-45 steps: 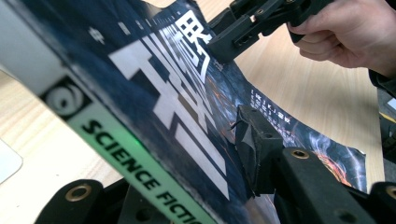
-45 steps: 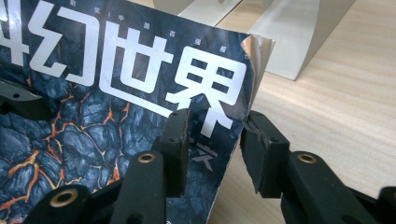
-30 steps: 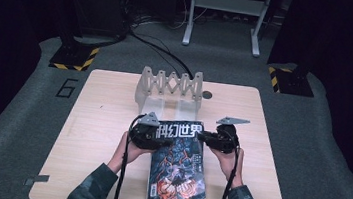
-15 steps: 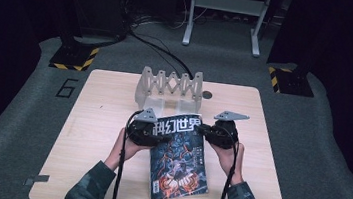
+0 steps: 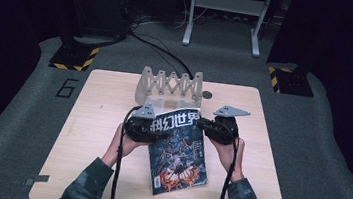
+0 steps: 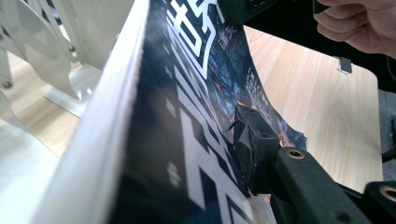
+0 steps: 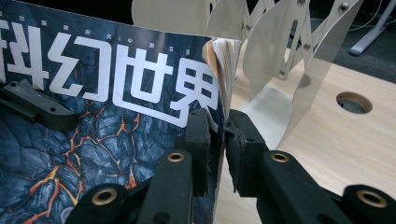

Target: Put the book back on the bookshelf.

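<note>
The magazine (image 5: 178,152) is gripped at its top edge by both grippers and tilts up off the table (image 5: 99,100), top edge raised, bottom edge toward 6 o'clock in the high view. The left gripper (image 5: 144,124) clamps the top corner at the 9 o'clock side; in the left gripper view one black jaw presses flat on the cover. The right gripper (image 7: 217,140) clamps the corner at the 3 o'clock side; its jaws have just been closing, now narrow, with the cover and pages pinched between them. The metal rack (image 5: 168,86) stands just beyond the magazine at 12 o'clock. A round hole (image 5: 207,95) lies beside the rack at 3 o'clock.
</note>
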